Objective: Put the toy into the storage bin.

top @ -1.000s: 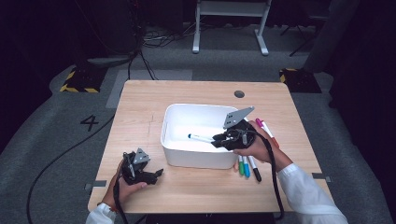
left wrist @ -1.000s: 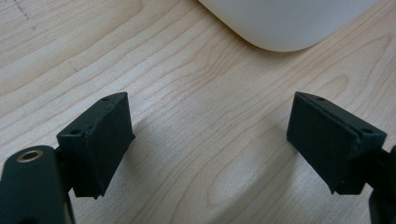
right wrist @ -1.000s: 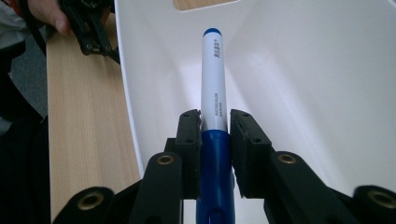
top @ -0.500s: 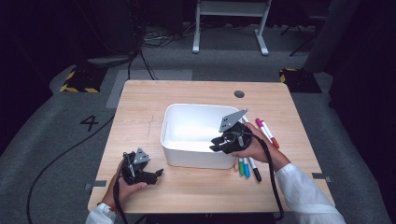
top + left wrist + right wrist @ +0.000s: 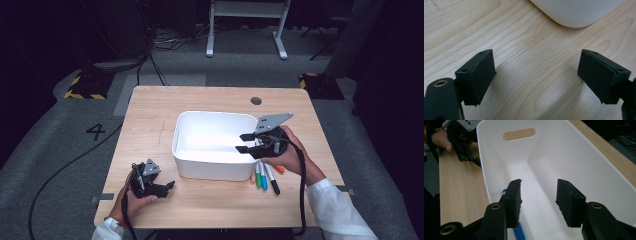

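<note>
A white bin [image 5: 210, 150] stands mid-table. My right gripper [image 5: 244, 143] hangs over its right end, open, with nothing between its jaws; in the right gripper view [image 5: 539, 195] it points down the bin's inside [image 5: 586, 162]. A blue marker [image 5: 519, 233] lies on the bin floor, partly hidden by the left jaw. My left gripper [image 5: 167, 186] rests low on the table at the front left, open and holding nothing [image 5: 536, 72], with the bin's corner [image 5: 574, 12] just ahead of it.
Several markers lie on the table by the bin's front right corner: a green one [image 5: 258, 178], a black one [image 5: 273, 181] and an orange one [image 5: 279, 169], close under the right hand. A dark round hole [image 5: 256, 100] sits near the table's far edge.
The right gripper held a marker over the bin a second ago; its jaws now stand apart and the marker lies inside the bin. The left gripper has stayed put.
</note>
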Available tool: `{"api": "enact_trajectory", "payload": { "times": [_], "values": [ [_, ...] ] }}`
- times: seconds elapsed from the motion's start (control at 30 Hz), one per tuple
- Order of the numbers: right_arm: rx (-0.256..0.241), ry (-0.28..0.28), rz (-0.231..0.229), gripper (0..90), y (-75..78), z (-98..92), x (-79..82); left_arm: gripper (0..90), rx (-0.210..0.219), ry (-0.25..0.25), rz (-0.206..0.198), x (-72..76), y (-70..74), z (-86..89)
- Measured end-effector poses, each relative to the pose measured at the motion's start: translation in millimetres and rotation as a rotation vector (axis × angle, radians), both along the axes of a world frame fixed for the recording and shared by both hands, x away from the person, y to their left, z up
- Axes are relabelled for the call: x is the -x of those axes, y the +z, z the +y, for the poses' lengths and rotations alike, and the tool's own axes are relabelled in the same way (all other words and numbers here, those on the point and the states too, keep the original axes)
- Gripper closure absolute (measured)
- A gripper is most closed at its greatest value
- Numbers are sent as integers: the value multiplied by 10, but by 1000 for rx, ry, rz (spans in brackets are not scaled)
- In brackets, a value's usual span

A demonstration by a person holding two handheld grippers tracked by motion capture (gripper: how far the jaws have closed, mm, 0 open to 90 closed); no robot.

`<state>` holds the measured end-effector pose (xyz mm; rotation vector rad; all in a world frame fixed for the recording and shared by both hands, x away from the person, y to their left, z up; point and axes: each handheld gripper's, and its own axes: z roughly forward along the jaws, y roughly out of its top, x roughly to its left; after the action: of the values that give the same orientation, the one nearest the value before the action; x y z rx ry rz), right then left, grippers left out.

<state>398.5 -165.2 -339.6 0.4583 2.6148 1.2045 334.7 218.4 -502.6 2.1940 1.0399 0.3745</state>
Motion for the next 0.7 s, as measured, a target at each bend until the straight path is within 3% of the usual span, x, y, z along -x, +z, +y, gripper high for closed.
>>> {"api": "enact_trajectory", "payload": {
  "times": [0.13,0.37,0.43,0.53,0.63,0.67,0.7],
  "values": [
    [-27,-46,-34,525,91,-139,37,147,0,-2,-3,-1,0,1],
    [-90,-144,-98,516,189,-600,101,147,-2,-2,-3,0,0,0],
    [-92,-191,-111,515,161,-759,100,147,-2,-2,-3,0,0,1],
    [-49,-278,-123,518,25,-1043,66,147,-1,-1,-3,0,0,0],
    [-27,-316,-128,522,-67,-1165,37,147,-1,-2,-3,0,0,1],
    [-23,-368,-105,531,-201,-1327,-12,147,-1,-2,-3,0,1,1],
    [-23,-368,-105,531,-201,-1327,-12,147,-1,-2,-3,0,1,1]
  ]
}}
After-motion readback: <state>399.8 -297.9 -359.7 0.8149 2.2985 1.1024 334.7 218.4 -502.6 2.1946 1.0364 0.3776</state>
